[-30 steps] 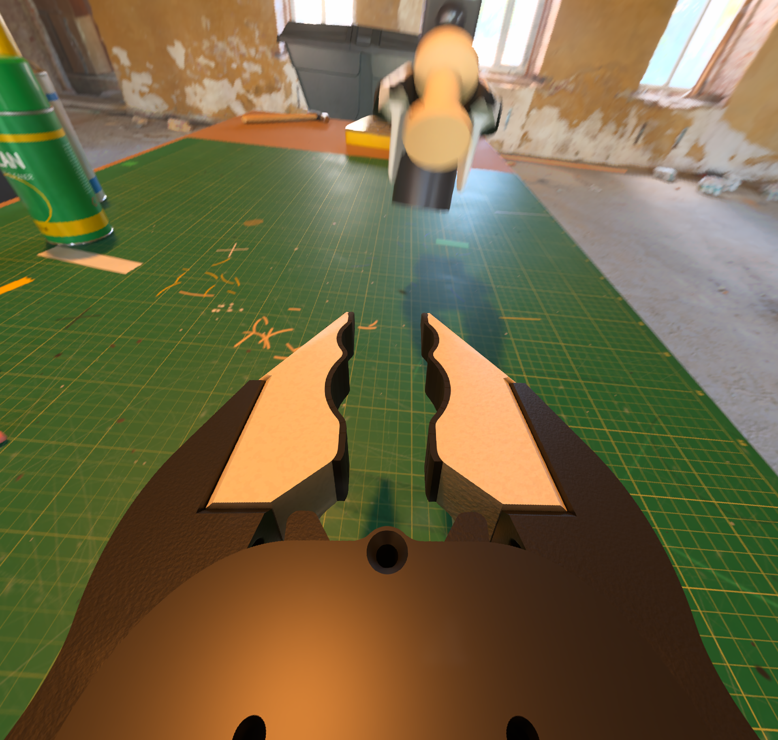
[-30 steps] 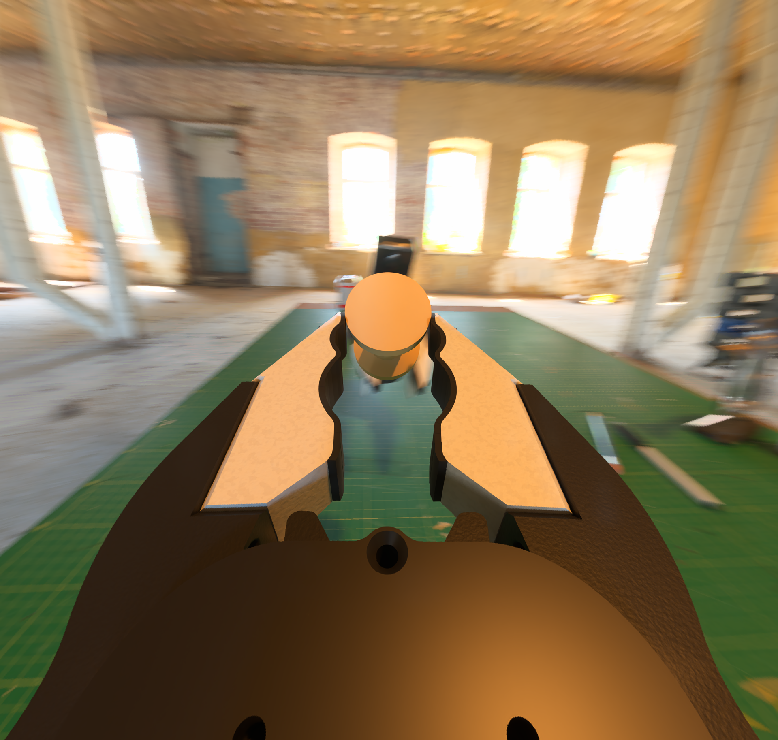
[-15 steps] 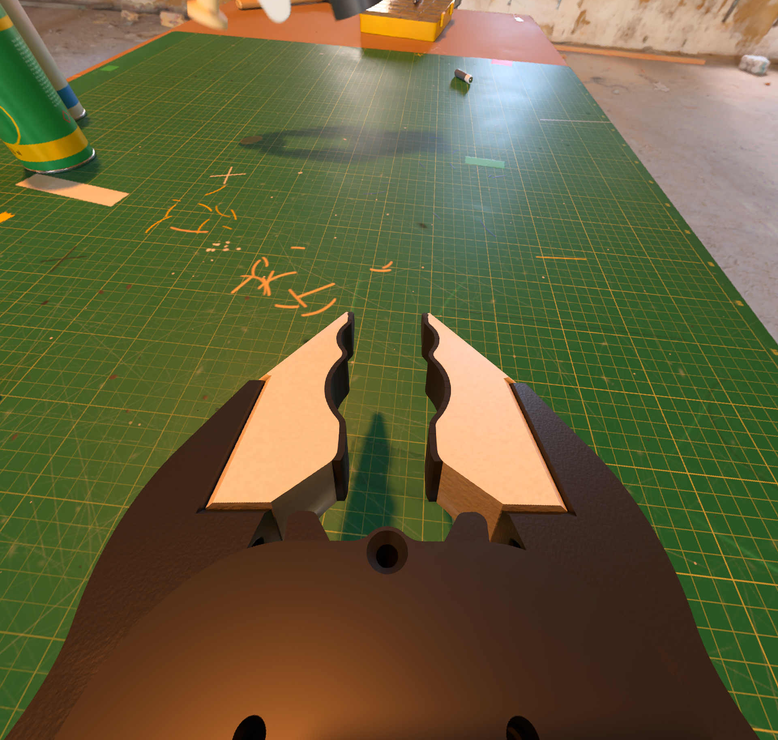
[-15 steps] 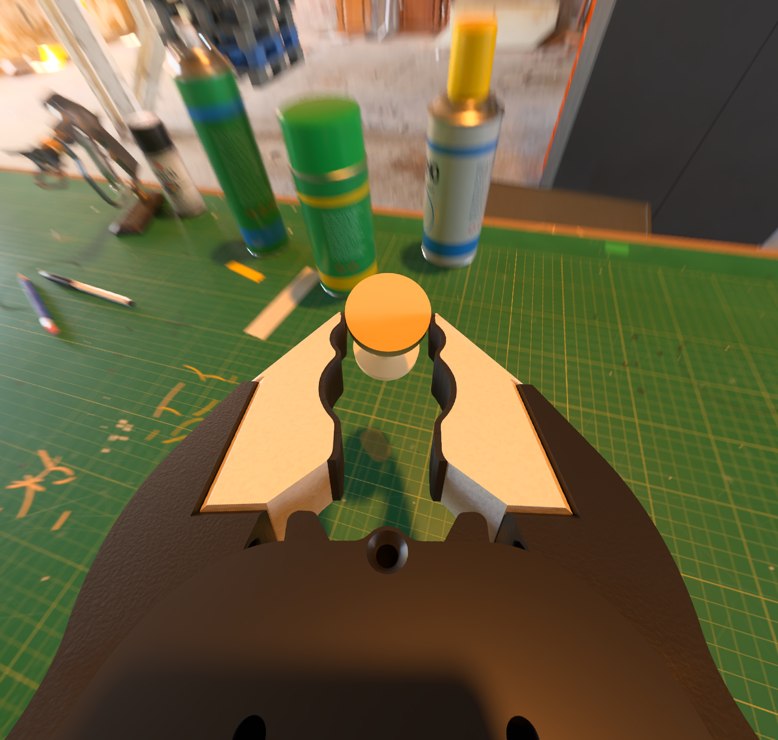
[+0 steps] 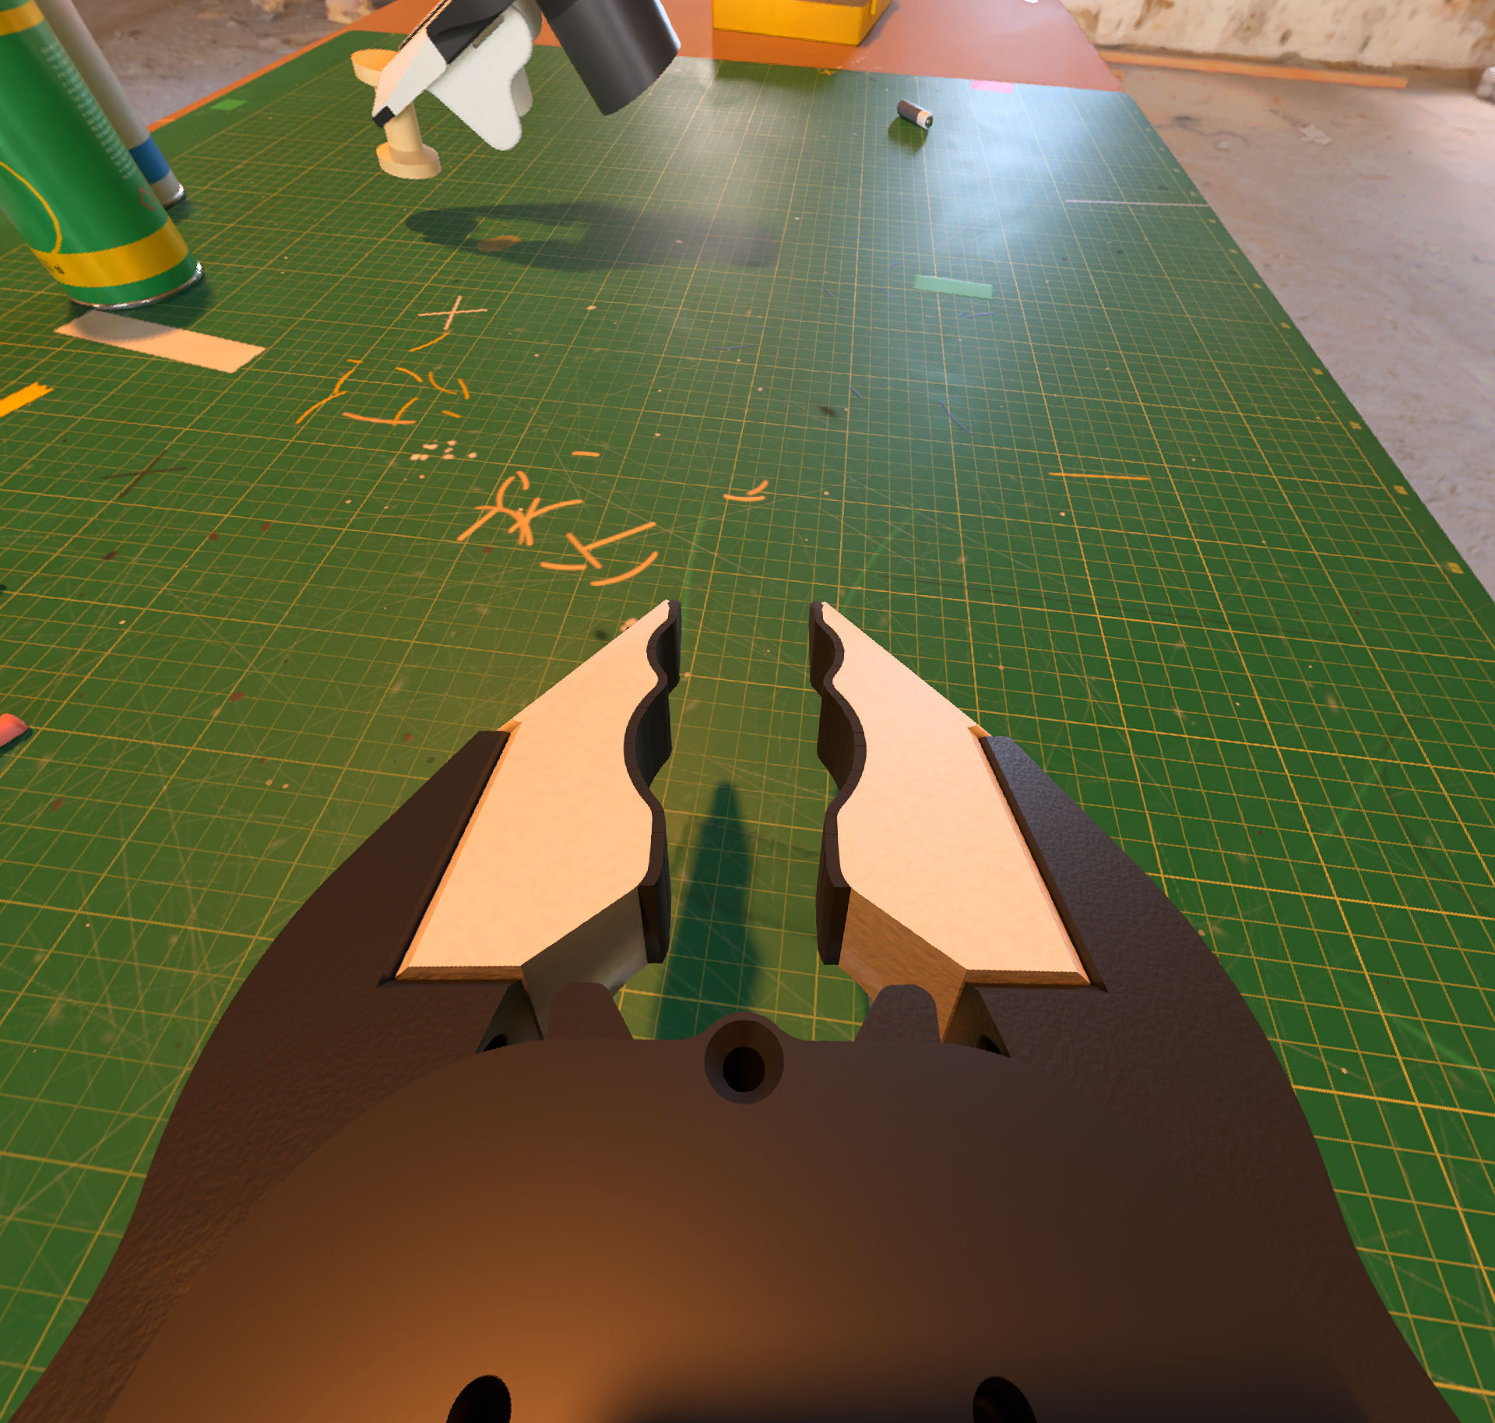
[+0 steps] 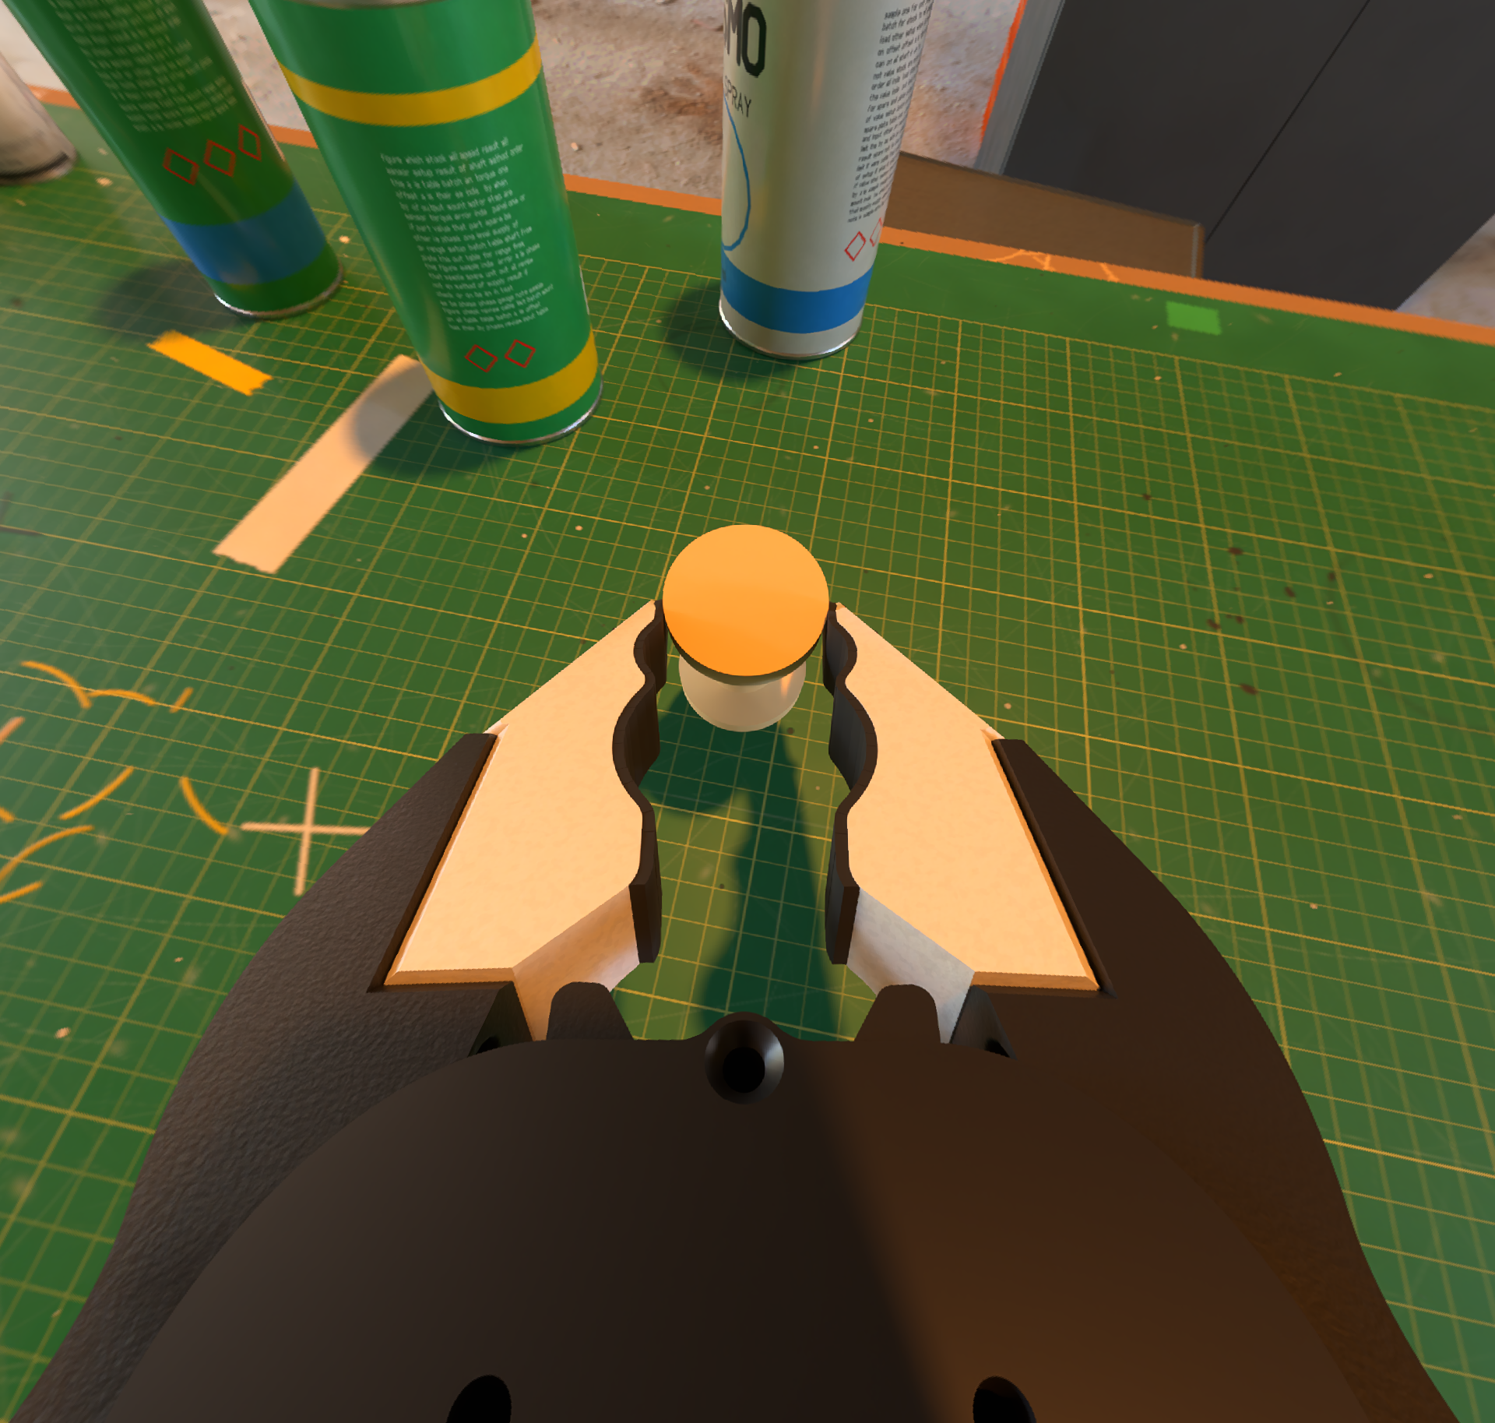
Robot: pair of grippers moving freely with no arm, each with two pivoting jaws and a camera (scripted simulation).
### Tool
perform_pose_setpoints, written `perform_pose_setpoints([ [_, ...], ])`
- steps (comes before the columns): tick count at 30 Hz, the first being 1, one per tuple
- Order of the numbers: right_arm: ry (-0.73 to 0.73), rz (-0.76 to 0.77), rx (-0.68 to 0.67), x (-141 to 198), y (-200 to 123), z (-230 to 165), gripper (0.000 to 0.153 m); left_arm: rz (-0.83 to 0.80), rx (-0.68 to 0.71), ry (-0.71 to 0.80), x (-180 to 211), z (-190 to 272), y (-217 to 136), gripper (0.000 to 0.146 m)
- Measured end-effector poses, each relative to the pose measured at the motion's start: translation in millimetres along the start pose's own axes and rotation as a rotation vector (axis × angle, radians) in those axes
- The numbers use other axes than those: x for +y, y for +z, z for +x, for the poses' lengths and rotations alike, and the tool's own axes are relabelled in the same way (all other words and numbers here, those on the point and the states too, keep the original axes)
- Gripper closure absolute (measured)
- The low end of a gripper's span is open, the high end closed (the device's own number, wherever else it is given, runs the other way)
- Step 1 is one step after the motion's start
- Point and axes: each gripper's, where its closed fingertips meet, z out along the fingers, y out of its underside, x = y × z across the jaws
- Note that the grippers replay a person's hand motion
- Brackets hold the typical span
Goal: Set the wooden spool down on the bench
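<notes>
Wood: the wooden spool (image 6: 745,603) is judged light, stiff and smooth — its round flanges would roll if it were laid on its side, so it is best stood on a flat end.
Hold: it is best taken by the narrow waist between the 2 flanges, where the scalloped pads can seat.
Right gripper (image 6: 745,640): clenched on the spool at the fingertips, seen centre frame in the right wrist view.
Spool place: it is held upright, upper left in the left wrist view (image 5: 402,122), its lower flange very near the green mat (image 5: 1052,575) — whether contact is made cannot be told.
Left gripper (image 5: 745,623): released, nothing between its jaws, low over the mat.
Neighbours: 3 spray cans stand beyond the spool, the nearest green one (image 6: 437,195) at upper left.
Hidden: the waist is covered by the top flange in the right wrist view; can tops are cut off by the frame.
</notes>
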Motion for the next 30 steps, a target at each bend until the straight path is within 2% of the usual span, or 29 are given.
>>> perform_pose_setpoints([
  [4,-0.047,-0.014,0.044,3,3,3,0.114,-0.01,0.01,0.01,1,4,2,0.115],
  [13,0.012,-0.142,0.019,27,14,3,0.114,-0.032,0.015,0.019,3,6,4,0.115],
  [16,-0.005,-0.203,0.03,36,18,2,0.101,-0.04,0.017,0.018,5,6,5,0.115],
  [20,-0.006,-0.152,0.037,27,14,2,0.081,-0.056,0.016,0.027,7,7,6,0.115],
  [23,0.028,-0.144,0.021,26,5,3,0.069,-0.056,0.017,0.027,7,7,6,0.115],
  [26,-0.001,-0.118,0.081,22,-14,14,0.067,-0.054,0.014,0.023,7,6,5,0.115],
  [28,-0.061,-0.065,0.175,5,-35,29,0.068,-0.052,0.014,0.021,7,5,5,0.115],
  [30,-0.076,0.073,0.227,-27,-64,33,0.07,-0.049,0.01,0.024,5,4,4,0.115],
])
